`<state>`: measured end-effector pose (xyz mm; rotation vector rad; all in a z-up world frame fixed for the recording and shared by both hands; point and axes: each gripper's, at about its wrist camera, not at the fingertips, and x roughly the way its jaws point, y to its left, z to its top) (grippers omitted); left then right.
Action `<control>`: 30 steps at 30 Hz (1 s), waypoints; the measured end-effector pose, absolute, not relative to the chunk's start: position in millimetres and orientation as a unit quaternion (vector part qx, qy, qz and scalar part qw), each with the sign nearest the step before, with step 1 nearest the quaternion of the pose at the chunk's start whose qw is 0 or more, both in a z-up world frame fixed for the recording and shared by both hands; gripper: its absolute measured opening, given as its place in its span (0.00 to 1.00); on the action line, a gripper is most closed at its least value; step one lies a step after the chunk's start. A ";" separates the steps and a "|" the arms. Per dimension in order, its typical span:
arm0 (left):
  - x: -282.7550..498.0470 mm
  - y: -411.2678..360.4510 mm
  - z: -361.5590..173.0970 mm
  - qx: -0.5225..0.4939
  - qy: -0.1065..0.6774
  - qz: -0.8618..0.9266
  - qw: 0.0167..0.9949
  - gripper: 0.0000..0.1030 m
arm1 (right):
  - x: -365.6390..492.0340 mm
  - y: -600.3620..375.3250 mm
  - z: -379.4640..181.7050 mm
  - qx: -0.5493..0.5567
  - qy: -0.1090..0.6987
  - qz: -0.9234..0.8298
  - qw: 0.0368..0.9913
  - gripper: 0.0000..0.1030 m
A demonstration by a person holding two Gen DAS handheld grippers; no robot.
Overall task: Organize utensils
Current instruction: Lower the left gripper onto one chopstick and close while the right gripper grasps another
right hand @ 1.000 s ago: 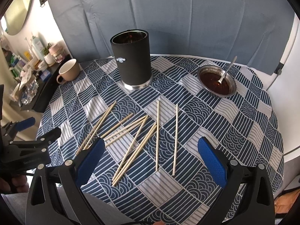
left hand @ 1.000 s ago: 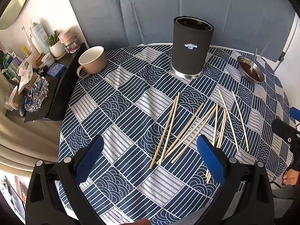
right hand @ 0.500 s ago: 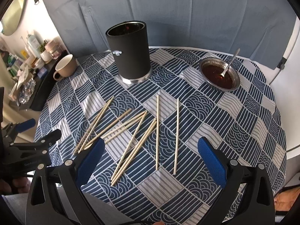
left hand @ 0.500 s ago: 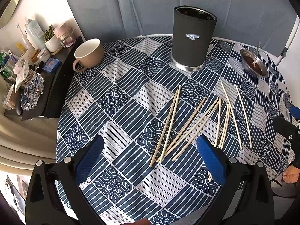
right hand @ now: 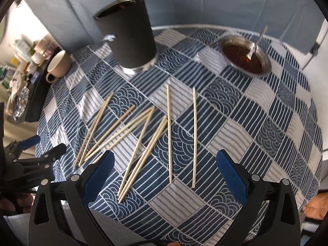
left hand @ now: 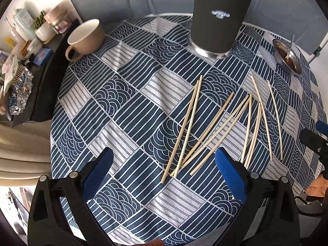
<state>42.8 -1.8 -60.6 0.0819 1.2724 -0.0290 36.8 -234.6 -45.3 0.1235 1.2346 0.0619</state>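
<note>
Several wooden chopsticks lie scattered on the blue patterned tablecloth; they also show in the right wrist view. A tall black utensil holder stands upright at the back, also in the right wrist view. My left gripper is open and empty, above the near edge by the leftmost chopsticks' near ends. My right gripper is open and empty, above the near ends of the right-hand chopsticks.
A beige mug sits at the table's back left. A metal bowl of dark sauce with a spoon sits at the back right. A cluttered dark shelf stands left of the table. Blue cloth hangs behind.
Both grippers have moved forward and lower toward the chopsticks. Both stay open and empty. Nothing on the table has moved.
</note>
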 end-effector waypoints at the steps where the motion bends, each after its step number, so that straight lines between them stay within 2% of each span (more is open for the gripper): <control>1: 46.0 -2.0 -65.3 0.039 0.602 -0.014 0.798 0.94 | 39.1 -236.6 -49.6 0.063 0.584 0.028 0.809 0.92; 6: 59.5 -0.7 -85.0 0.036 0.635 -0.017 0.772 0.94 | 54.5 -248.7 -72.6 0.083 0.615 0.021 0.784 0.92; 14: 77.8 13.1 -113.2 0.018 0.676 -0.001 0.737 0.94 | 84.2 -272.9 -106.8 0.055 0.637 -0.024 0.768 0.92; 30: 109.1 21.9 -141.3 0.056 0.690 -0.002 0.722 0.94 | 124.1 -278.6 -145.4 -0.021 0.656 -0.058 0.752 0.92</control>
